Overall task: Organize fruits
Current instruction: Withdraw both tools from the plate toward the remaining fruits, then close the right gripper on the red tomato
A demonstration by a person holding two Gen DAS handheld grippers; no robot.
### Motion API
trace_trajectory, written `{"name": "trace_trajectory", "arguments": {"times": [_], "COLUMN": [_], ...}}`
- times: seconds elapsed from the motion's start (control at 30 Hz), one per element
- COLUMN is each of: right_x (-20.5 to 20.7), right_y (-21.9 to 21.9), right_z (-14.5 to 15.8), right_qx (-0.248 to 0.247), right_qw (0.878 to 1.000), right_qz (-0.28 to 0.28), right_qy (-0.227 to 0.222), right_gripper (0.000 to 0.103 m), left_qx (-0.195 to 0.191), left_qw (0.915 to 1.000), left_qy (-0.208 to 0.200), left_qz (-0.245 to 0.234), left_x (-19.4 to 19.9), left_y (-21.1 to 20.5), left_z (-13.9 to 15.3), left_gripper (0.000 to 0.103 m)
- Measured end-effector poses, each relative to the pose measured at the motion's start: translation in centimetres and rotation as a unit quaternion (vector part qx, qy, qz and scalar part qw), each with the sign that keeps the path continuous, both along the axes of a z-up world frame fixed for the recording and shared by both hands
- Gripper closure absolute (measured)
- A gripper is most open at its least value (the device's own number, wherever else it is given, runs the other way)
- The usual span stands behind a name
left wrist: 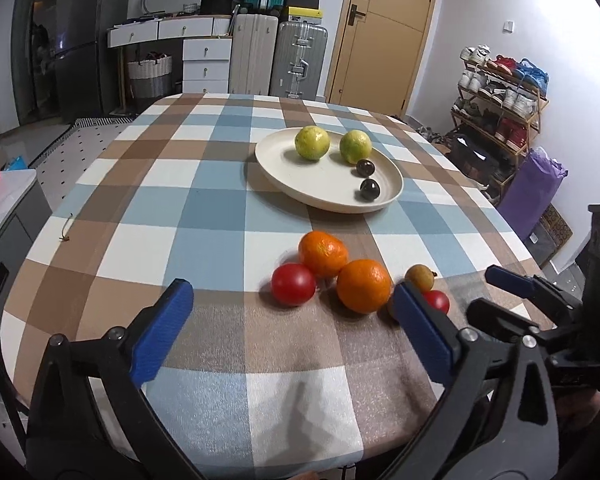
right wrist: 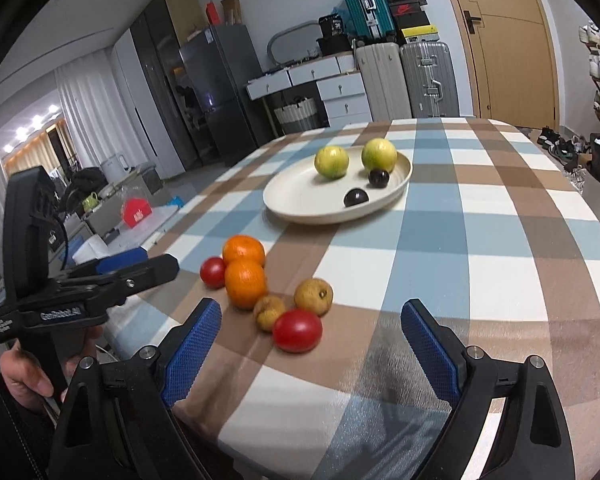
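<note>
A cream plate (left wrist: pixel 300 176) (right wrist: pixel 300 200) on the checked tablecloth holds two yellow-green fruits (left wrist: pixel 312 143) (right wrist: pixel 331 161) and two dark plums (left wrist: pixel 369 189) (right wrist: pixel 356 197). Nearer on the cloth lie two oranges (left wrist: pixel 363 286) (right wrist: pixel 245 283), two red tomatoes (left wrist: pixel 292 284) (right wrist: pixel 297 330) and two brownish fruits (right wrist: pixel 313 296). My left gripper (left wrist: pixel 291 304) is open and empty, just short of the loose fruits. My right gripper (right wrist: pixel 312 320) is open and empty, with a tomato just ahead of its fingers. Each gripper also shows in the other's view (left wrist: pixel 512 280) (right wrist: pixel 139 264).
The table (left wrist: pixel 203 208) is oval, its edges falling away left and right. Behind it stand suitcases (left wrist: pixel 275 56), white drawers (left wrist: pixel 205 64), a fridge (left wrist: pixel 79 36) and a door (left wrist: pixel 384 28). A shoe rack (left wrist: pixel 500 96) stands at the right.
</note>
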State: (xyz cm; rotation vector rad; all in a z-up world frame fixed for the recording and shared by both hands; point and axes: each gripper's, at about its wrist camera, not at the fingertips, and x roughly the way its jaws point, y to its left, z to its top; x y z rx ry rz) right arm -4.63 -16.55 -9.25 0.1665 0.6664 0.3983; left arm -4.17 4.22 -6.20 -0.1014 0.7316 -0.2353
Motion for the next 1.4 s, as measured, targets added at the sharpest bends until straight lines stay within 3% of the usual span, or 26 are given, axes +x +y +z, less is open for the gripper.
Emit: {"name": "trace_trajectory", "arguments": {"times": [0.2,0.5,0.7,0.83,1.4], "right_x": [0.3,1.1,1.8,2.1,1.7], "right_y": [1.0,1.9,2.1,2.3,0.2], "right_z": [-0.9,-1.9,-2.3,-2.5,-2.5], "right_qx": [-0.016,-0.029,-0.029,-0.028,0.012], "right_qw": [1.000,0.999,0.998,0.997,0.998], "right_qz": [0.010,0.026,0.033,0.052,0.054], "right_qy": [0.012,0.029,0.038,0.040,0.033], "right_gripper": [0.010,0.028,0.047,0.071,0.071], "left_qx": [-0.004,-0.012,-0.017,-0.016,0.032], "left_qw": [1.0000,0.9997,0.9993,0.9990,0.9981], "left_qy": [0.005,0.020,0.030,0.036,0.049], "left_qz": [0.005,0.012,0.017,0.021,0.016], "left_x": [-0.1,0.1,0.8,1.4,4.0], "left_y": [0.4,1.6,2.1,2.4,0.9], "left_z": [-0.8,-1.9,-2.5,-2.8,-3.6], "left_gripper": [0.001,0.001,0.001,0.001,0.001]}}
